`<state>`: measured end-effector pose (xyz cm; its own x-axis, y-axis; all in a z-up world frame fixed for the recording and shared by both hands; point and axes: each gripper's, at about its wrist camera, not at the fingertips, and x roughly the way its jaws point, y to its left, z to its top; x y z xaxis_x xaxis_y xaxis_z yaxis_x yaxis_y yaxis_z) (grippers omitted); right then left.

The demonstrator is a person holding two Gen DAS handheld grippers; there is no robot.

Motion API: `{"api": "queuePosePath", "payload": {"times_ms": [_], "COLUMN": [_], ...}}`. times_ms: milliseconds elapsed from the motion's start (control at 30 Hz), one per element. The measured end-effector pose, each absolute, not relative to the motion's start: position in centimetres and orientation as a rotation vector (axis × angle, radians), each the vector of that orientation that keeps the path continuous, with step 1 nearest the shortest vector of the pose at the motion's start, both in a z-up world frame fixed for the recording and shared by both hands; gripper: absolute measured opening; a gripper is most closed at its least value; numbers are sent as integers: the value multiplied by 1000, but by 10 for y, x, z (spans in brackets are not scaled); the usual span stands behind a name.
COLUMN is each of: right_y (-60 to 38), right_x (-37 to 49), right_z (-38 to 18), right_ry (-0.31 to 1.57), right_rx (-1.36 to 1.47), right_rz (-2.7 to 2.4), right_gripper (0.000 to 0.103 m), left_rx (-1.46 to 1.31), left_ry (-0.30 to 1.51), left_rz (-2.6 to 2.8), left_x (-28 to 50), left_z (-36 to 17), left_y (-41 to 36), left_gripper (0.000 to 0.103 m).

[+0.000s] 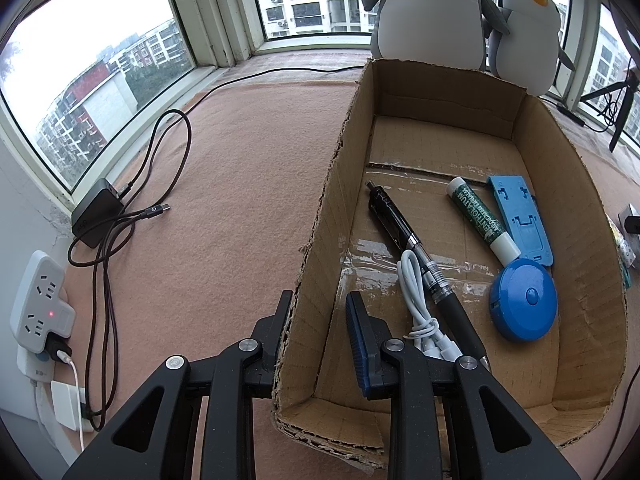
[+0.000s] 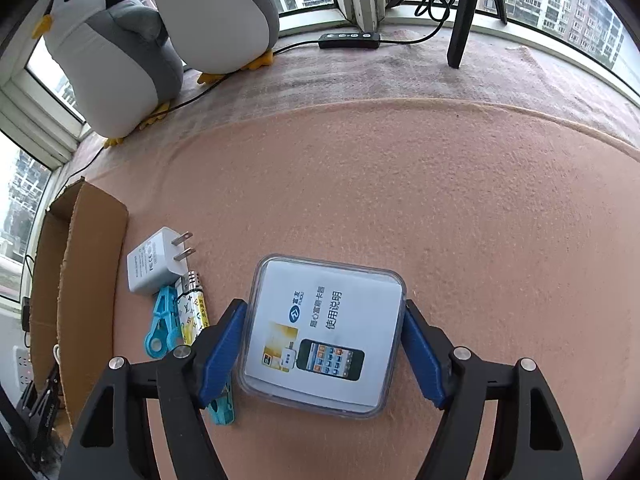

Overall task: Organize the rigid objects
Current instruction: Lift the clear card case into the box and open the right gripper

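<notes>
Clear plastic case (image 2: 322,336) with a printed phone leaflet inside lies flat on the pink felt bench (image 2: 440,200), lower centre of the right wrist view. Right gripper (image 2: 324,350) straddles it, jaws wide, blue pads just beside the case's left and right edges; cannot tell if they touch. Left of the case: white plug adapter (image 2: 154,264), patterned lighter (image 2: 192,312), teal clothes pegs (image 2: 164,328), next to the cardboard box (image 2: 92,280) at the left edge. In the left wrist view the left gripper (image 1: 316,328) is clamped on the box wall (image 1: 316,240), jaws nearly closed, one finger outside and one inside. Inside the box: black pen (image 1: 404,240), white cable (image 1: 420,308), green-labelled tube (image 1: 480,218), blue stand (image 1: 520,216), round blue tape measure (image 1: 522,300). Two plush penguins (image 1: 460,12) stand behind the box by the window. Black charger (image 1: 98,212) and power strip (image 1: 40,304) at far left.
</notes>
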<state>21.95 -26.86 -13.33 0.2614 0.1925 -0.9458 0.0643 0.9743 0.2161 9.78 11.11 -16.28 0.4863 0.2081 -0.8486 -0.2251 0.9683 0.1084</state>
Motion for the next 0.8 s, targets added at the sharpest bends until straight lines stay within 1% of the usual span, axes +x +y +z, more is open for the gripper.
{"api": "queuePosePath", "payload": {"times_ms": [167, 367, 633, 800], "right_y": [-273, -267, -227, -200], "right_x": [213, 207, 204, 202], "right_z": [-129, -107, -62, -46], "right_ry": [1297, 1256, 1177, 1152], "right_rx": [249, 266, 239, 215], "right_rz": [102, 147, 263, 332], "right_gripper": [71, 70, 70, 70], "left_rx": [-18, -17, -18, -16], "left_ry": [1030, 1030, 1029, 1028], "left_rz": [263, 263, 263, 263], "left_x": [98, 98, 98, 98], "left_z": [-163, -163, -163, -163], "left_y": [111, 112, 112, 112], "left_gripper": [27, 27, 27, 27]}}
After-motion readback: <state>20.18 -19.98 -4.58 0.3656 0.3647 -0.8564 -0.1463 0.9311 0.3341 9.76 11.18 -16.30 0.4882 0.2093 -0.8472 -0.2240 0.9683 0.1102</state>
